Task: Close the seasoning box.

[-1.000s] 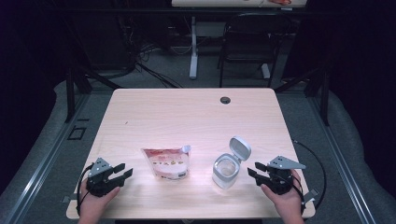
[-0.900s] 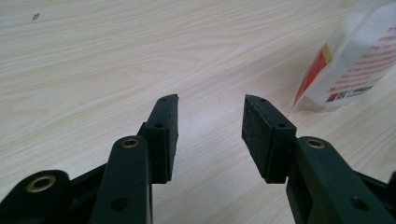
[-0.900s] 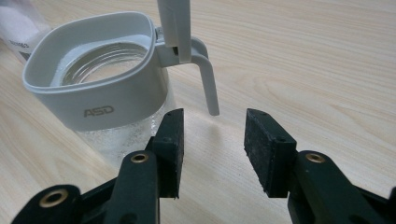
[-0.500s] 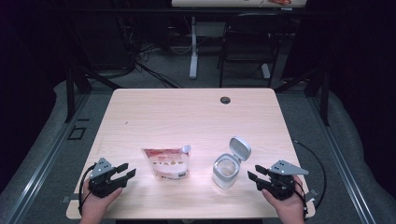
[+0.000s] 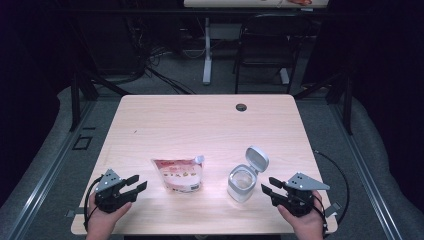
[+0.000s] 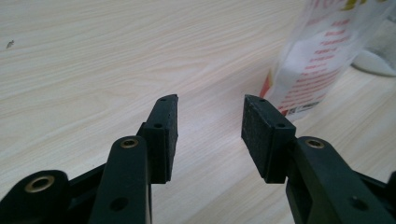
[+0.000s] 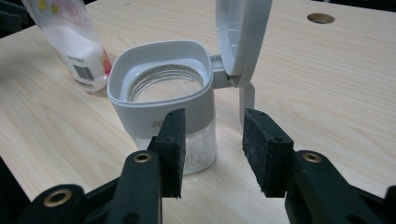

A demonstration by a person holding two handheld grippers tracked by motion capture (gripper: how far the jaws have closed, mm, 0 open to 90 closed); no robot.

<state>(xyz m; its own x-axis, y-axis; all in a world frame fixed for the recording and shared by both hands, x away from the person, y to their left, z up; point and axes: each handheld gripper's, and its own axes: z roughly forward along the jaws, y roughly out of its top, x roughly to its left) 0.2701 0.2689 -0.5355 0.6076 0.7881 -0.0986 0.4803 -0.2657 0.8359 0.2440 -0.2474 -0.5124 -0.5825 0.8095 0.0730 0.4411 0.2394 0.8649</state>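
Note:
A clear pouch point(image 5: 179, 174) with red print and white powder stands at the table's front middle. Right of it is a clear jar point(image 5: 241, 182) with a grey-white collar, its flip lid point(image 5: 256, 159) standing open. My left gripper point(image 5: 140, 181) rests left of the pouch, open and empty. In the left gripper view, the left gripper point(image 6: 210, 100) points at bare wood, with the pouch point(image 6: 322, 51) off to its right. My right gripper point(image 5: 267, 184) is open just right of the jar. In the right gripper view, the right gripper point(image 7: 212, 114) faces the jar point(image 7: 159, 93), apart from it.
The light wooden table point(image 5: 200, 125) has a round cable hole point(image 5: 241, 107) near its far edge. Behind the table stand a dark chair point(image 5: 265, 45) and a white desk leg point(image 5: 207, 50), with cables on the floor. A cable trails from the right gripper over the table's right edge.
My right gripper has shifted slightly toward the table's front edge. The left gripper, the pouch and the jar have stayed where they were.

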